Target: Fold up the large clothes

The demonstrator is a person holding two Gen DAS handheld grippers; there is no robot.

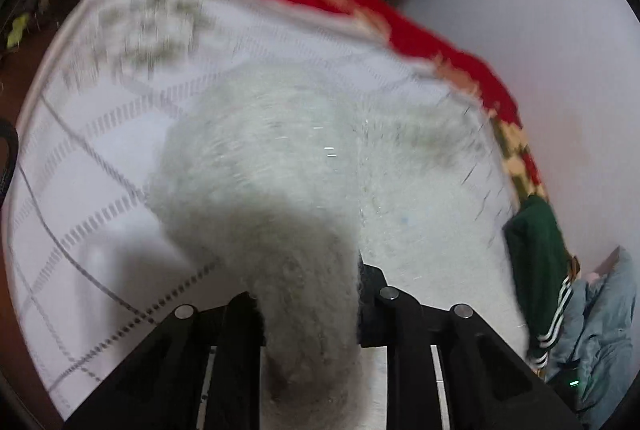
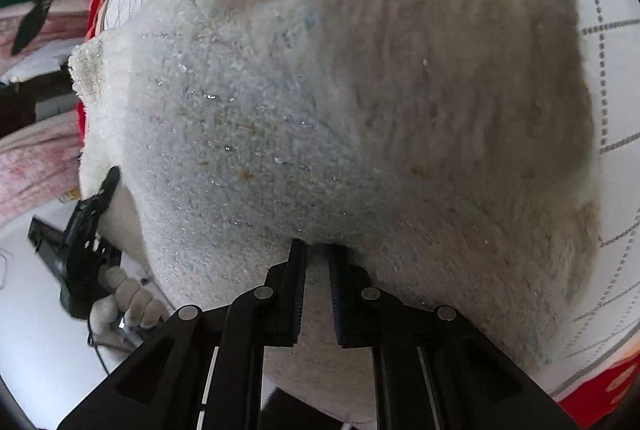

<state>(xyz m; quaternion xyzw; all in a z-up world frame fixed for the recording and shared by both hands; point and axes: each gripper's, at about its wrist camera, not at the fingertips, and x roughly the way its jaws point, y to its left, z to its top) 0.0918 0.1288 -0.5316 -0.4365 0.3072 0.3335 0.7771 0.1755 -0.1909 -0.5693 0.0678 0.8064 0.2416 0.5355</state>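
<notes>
- The left gripper [image 1: 310, 294] had its fingers clamped on a thick bunch of the fuzzy white sweater [image 1: 280, 166].
- The right gripper [image 2: 318, 286] pinched the sweater's [image 2: 320, 118] near edge between narrow fingers.
- The sweater lay on a white quilt [image 1: 80, 190] with a red border [image 1: 360, 6].
- A green garment [image 1: 536, 254] sat at the quilt's edge.

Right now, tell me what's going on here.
A person is folding a fluffy white knitted sweater with silver flecks on a white quilted bedspread with a red border. The left hand-held gripper is shut on a bunched part of the sweater, and the right hand-held gripper pinches another edge, lifting the fabric off the bed. A dark green garment with white stripes lies at the bed's edge. The left view is motion-blurred.
</notes>
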